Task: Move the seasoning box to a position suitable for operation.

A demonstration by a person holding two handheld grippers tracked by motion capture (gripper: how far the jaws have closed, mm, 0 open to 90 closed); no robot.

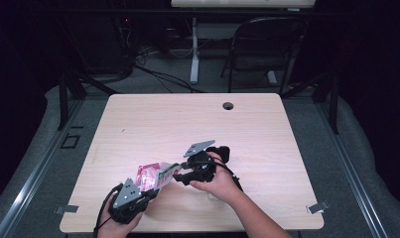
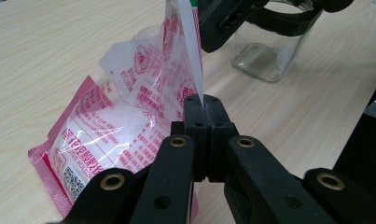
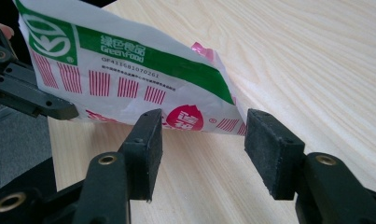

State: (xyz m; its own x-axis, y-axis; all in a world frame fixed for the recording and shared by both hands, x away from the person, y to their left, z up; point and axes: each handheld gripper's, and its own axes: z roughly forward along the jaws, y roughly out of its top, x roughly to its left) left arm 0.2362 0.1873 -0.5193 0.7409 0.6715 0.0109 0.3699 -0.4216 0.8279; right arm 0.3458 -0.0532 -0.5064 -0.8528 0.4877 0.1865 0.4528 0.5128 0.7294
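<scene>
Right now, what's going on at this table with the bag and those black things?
A person at a wooden table works a pair of tongs, one in each hand. The left tongs are clamped shut on an edge of a pink and white printed plastic bag with white grains inside, holding it up off the table. The right tongs stand open just in front of the bag's other end, not gripping it. An empty clear jar waits beside them.
</scene>
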